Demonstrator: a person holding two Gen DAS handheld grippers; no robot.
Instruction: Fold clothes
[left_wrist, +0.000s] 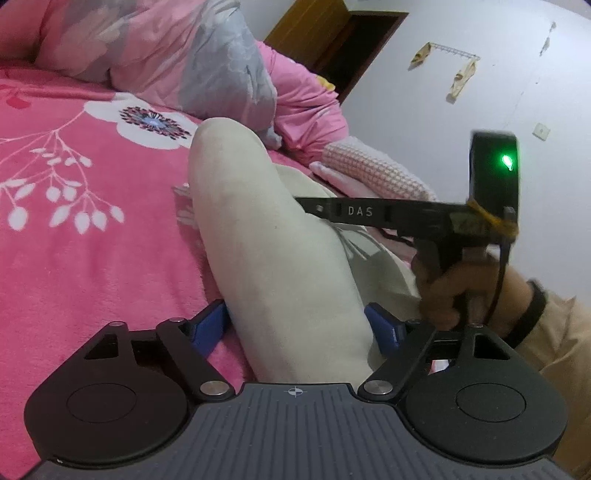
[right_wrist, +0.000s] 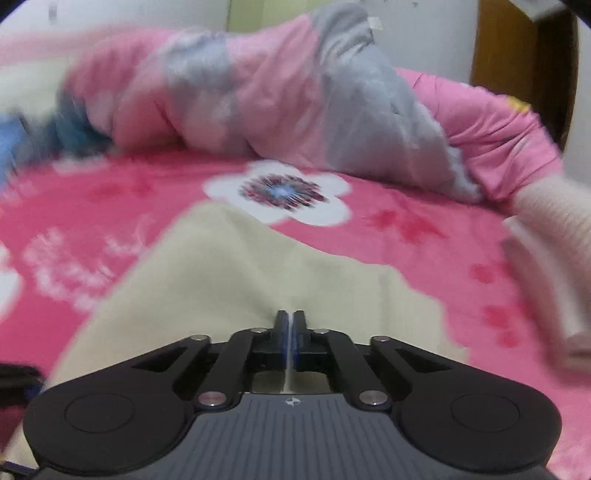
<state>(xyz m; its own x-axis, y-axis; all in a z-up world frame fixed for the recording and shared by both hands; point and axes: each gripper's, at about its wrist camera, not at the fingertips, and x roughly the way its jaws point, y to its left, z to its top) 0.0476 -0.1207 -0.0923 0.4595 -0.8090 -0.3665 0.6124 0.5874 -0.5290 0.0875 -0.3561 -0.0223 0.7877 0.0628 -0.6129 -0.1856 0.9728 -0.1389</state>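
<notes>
Left claw (left_wrist: 299, 325) open, cream garment (left_wrist: 273, 266) draped between blue fingers (left_wrist: 208, 325). Right claw (right_wrist: 291, 325) clamped on garment edge, above pink floral bed (right_wrist: 406, 236).

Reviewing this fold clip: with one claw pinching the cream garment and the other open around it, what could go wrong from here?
The left claw is open around the cream garment without gripping, so the fabric may slide free. The right claw pinches only a thin edge, which may slip out. The right wrist view is motion-blurred, suggesting a fast move that could skew the fold.

Garment (left_wrist: 266, 258) lies on blanket (left_wrist: 74, 229), frame centre | quilt (left_wrist: 166, 48) behind, upper left | folded towel (left_wrist: 373, 166) right of garment
</notes>
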